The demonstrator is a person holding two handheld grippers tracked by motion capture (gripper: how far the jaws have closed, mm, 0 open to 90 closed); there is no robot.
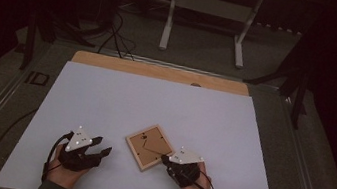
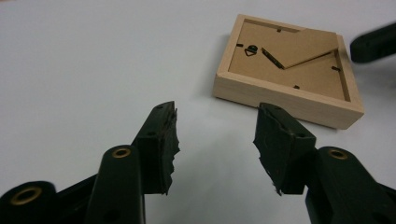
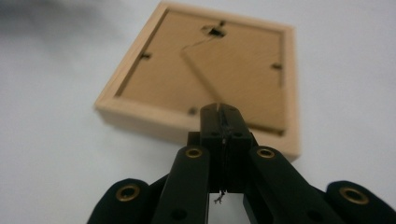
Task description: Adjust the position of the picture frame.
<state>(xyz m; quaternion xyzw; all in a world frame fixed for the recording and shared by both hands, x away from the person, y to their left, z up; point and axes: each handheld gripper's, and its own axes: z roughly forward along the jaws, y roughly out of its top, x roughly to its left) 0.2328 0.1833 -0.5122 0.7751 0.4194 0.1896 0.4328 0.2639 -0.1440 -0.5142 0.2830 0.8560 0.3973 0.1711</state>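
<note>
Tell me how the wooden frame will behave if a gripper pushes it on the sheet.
The frame lies flat, back up, so it would probably slide, not tip. It looks stiff and light. Its cardboard stand seems loose and might flap.

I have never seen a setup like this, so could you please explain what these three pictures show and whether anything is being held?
There is no robot here: a person holds a handheld two-jaw gripper in each hand. The high view looks down on a white table; the left gripper and the right gripper come in from the bottom. The other two pictures come from a camera riding on each gripper, looking along its black jaws. On the table lies a wooden picture frame, back side up, showing its brown backing and fold-out stand. The left gripper's jaws stand apart with nothing between them, short of the frame. The right gripper's jaws are pressed together at the frame's near edge; they seem to hold nothing.
</note>
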